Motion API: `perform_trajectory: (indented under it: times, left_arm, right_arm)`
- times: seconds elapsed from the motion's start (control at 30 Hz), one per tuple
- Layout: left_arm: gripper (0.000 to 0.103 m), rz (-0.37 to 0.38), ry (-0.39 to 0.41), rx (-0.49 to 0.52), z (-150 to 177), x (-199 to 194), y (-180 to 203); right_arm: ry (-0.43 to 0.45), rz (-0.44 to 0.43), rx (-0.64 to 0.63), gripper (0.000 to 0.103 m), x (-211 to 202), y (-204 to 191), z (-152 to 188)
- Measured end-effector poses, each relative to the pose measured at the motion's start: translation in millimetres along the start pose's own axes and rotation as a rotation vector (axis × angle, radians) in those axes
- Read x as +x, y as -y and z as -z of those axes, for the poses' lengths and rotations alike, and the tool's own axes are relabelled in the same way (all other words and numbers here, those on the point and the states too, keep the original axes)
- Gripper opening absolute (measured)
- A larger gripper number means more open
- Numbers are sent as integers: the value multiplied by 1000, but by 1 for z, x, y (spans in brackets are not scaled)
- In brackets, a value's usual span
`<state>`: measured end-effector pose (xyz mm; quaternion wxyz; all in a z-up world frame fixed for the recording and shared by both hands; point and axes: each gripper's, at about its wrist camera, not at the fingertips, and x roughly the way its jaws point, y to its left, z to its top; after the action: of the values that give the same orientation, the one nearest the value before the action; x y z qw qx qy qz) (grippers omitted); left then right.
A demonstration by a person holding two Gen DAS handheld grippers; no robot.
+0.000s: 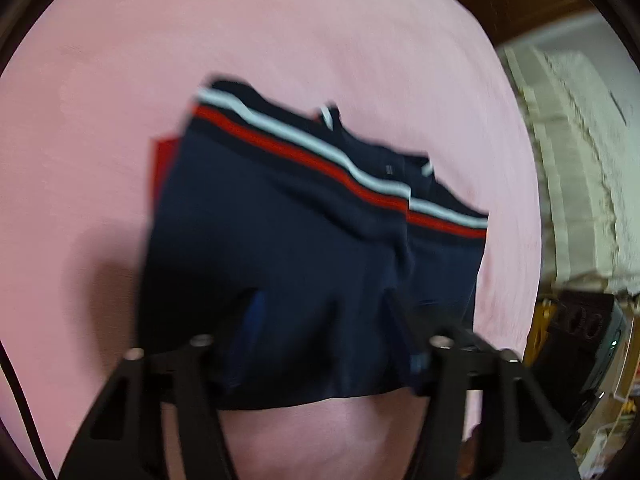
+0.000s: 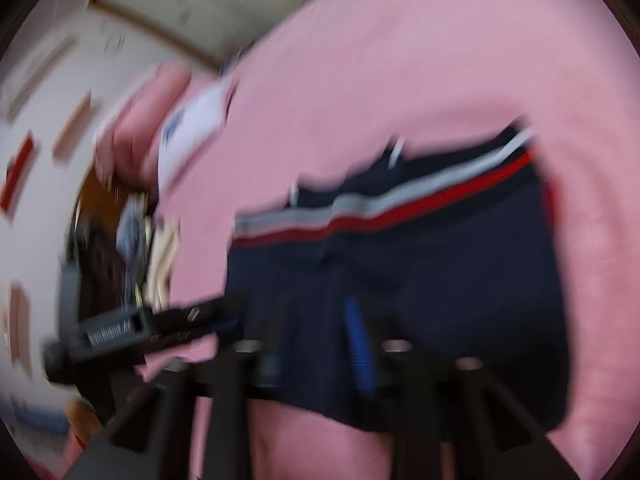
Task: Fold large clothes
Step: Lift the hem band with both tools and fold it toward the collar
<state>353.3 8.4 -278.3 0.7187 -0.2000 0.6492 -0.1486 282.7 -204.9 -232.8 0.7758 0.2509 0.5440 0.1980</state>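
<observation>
A navy garment (image 1: 288, 240) with a red and a white stripe lies folded on the pink sheet (image 1: 280, 40). A red layer (image 1: 162, 168) shows at its left edge. My left gripper (image 1: 320, 308) has its jaws spread wide, and the garment's near edge lies between and over the fingers. In the blurred right wrist view the same garment (image 2: 440, 248) lies just ahead of my right gripper (image 2: 316, 320). Its blue-padded finger (image 2: 358, 344) sits on the near hem. The left gripper (image 2: 132, 328) shows at the garment's left side.
The pink sheet's edge drops off at the right in the left wrist view, with white bedding (image 1: 580, 160) and dark equipment (image 1: 588, 328) beyond. In the right wrist view a white label (image 2: 192, 128) and a cluttered pile (image 2: 148, 248) sit left of the sheet.
</observation>
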Motion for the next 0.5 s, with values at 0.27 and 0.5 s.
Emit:
perform_trajectory:
  times: [0.27,0.5]
  left_arm:
    - [52,-2,43,49,-19,25,9]
    - [52,-137,127,66,-42,46,22]
  right_arm:
    - [23,-1,40,4,33,21,0]
    - [63,22,20,0,51,22,-31]
